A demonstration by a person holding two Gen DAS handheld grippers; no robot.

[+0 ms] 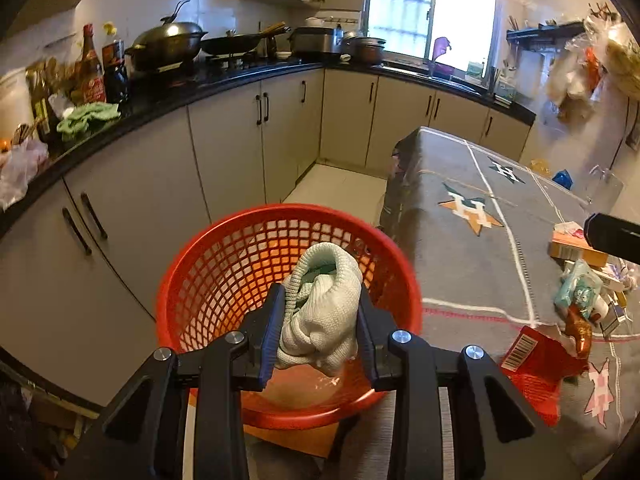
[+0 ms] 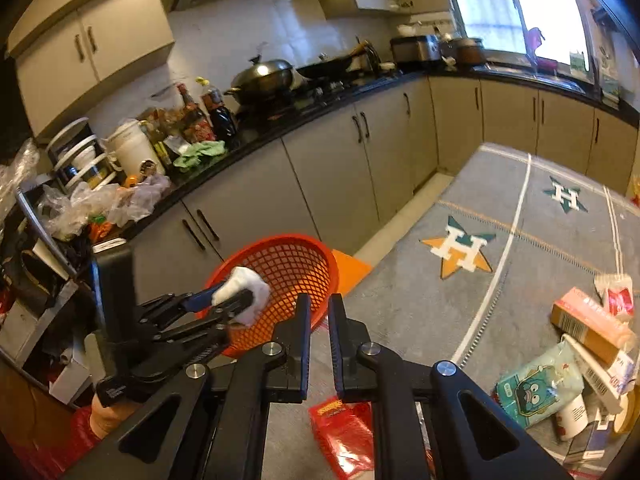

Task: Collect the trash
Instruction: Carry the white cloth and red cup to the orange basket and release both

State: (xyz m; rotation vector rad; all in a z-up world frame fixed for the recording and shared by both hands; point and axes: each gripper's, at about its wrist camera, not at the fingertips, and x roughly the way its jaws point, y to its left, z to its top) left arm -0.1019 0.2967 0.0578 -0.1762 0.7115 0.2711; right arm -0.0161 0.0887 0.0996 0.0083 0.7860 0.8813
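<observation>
Left claw (image 1: pixel 320 316): we grip a crumpled white cloth (image 1: pixel 320 312) above the red basket (image 1: pixel 224 272).
Right claw (image 2: pixel 319 312): we hold it narrow, empty.

The left wrist camera looks steeply down along its gripper (image 1: pixel 320 320), close over a red mesh basket (image 1: pixel 200 280), facing the kitchen counter (image 1: pixel 224 80) and window (image 1: pixel 432 8); the right wrist camera sits further back and to the right; both views share basket, counter and grey star-patterned tablecloth (image 2: pixel 520 240).
</observation>
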